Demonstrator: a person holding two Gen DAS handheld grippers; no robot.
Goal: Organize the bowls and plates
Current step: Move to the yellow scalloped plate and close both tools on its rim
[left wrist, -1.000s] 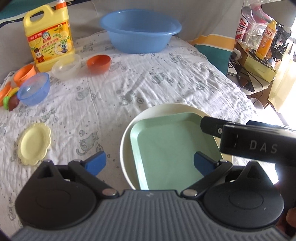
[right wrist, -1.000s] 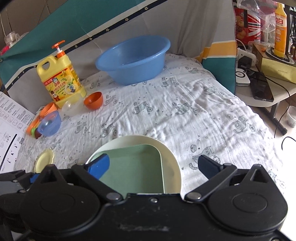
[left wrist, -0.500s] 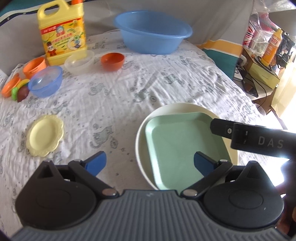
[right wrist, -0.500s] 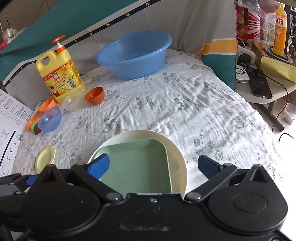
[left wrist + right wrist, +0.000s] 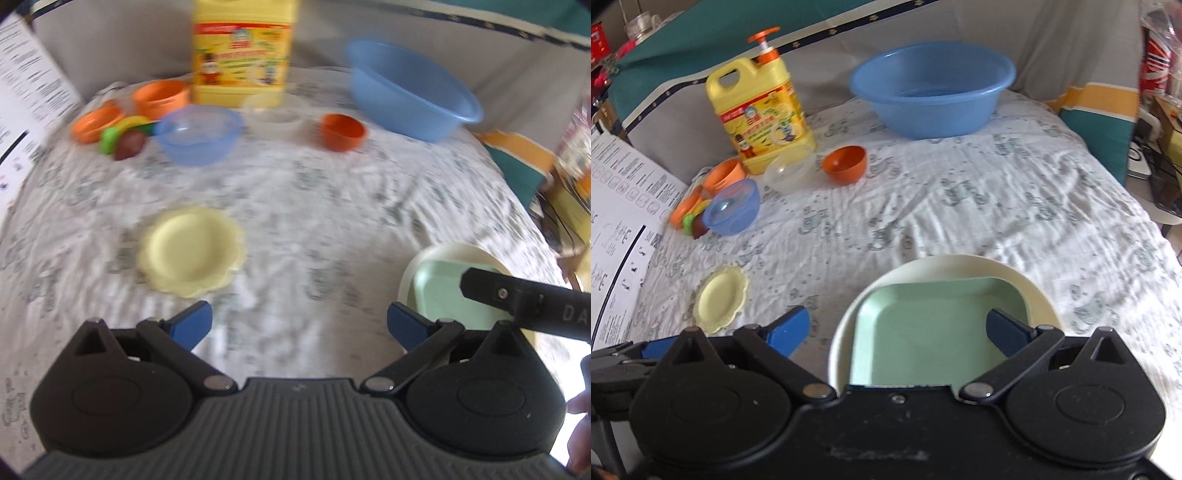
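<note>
Stacking is begun: green square plate [image 5: 923, 325] nested in cream round plate [image 5: 1039, 295]; yellow scalloped plate [image 5: 190, 251], left of it, and bowls remain loose; left gripper [image 5: 297, 323] and right gripper [image 5: 899, 328] are held apart, empty.

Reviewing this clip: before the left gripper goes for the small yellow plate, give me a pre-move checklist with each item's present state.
1. Left gripper jaws spread and holding nothing: ok.
2. Yellow plate lies flat and alone on the cloth, ahead and slightly left of the left gripper's midline: ok.
3. Path to it free of other dishes; the blue bowl and orange bowl sit well beyond: ok.
4. Stack ready to receive: green square plate nested in the white round plate: ok.
5. Right gripper clear of the stack: not ok, it hangs open above it.
6. Sharp view of the plate rim: not ok, the left wrist view is motion-blurred.
</note>
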